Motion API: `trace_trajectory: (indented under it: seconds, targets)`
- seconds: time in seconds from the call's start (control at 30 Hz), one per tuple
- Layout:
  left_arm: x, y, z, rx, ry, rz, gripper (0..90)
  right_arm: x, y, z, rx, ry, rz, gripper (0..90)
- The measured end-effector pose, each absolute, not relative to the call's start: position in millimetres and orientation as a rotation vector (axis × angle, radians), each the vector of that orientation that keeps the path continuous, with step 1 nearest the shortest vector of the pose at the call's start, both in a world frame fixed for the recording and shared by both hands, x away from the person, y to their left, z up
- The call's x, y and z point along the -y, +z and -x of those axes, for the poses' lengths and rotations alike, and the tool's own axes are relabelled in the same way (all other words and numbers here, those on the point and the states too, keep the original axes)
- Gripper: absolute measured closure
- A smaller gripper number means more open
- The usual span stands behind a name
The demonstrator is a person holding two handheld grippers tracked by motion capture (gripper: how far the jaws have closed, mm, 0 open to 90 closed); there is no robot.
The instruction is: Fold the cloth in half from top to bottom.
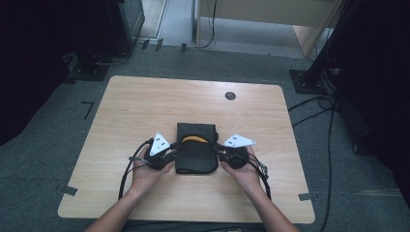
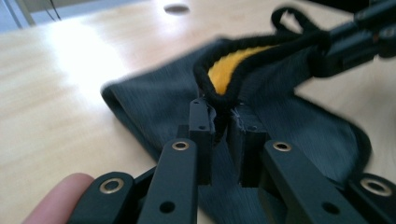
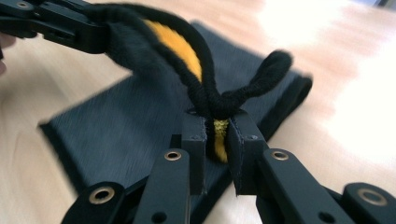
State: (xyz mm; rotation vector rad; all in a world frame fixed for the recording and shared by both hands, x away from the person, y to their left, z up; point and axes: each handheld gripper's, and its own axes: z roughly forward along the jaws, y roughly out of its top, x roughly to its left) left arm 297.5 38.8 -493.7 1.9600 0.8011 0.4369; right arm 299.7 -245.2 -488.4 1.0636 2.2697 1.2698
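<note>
A dark grey fabric pouch (image 1: 196,162) with a yellow lining (image 1: 195,139) lies flat near the middle of the wooden table (image 1: 145,106), slightly toward the front edge. My left gripper (image 1: 173,145) is at its left side and my right gripper (image 1: 217,146) at its right. In the left gripper view the jaws (image 2: 223,112) are shut on the black-corded rim of the pouch (image 2: 159,102). In the right gripper view the jaws (image 3: 215,121) pinch the rim of the pouch (image 3: 126,121) beside a black cord loop (image 3: 271,65). The rim is lifted and held apart, baring the lining (image 3: 180,46).
A small round dark grommet (image 1: 230,95) sits in the tabletop at the back right. Cables (image 1: 314,104) run over the grey floor to the right, and black stands (image 1: 92,67) rise beyond the table's far corners.
</note>
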Motion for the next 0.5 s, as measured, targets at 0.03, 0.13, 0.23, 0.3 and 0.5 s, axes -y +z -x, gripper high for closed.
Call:
trace_trajectory:
  seconds: [0.03, 0.13, 0.23, 0.3, 0.5]
  targets:
    - [-40, -497, -295, -0.8, 0.426, -1.973, 80.4, 247, -492, -296, -2.28, 1.272, -1.072, 79.1]
    - [-42, -508, -286, -0.798, 0.365, -2.044, 80.1, 252, -501, -288, -2.303, 1.275, -1.08, 79.0]
    - [-46, -510, -283, -0.79, 0.31, -2.064, 71.5, 257, -510, -282, -2.354, 1.288, -1.11, 68.3]
    - [-51, -507, -280, -0.76, 0.258, -2.054, 61.9, 261, -512, -277, -2.381, 1.287, -1.127, 58.1]
    - [-57, -500, -276, -0.742, 0.211, -2.004, 52.5, 273, -493, -266, -2.405, 1.365, -1.097, 49.0]
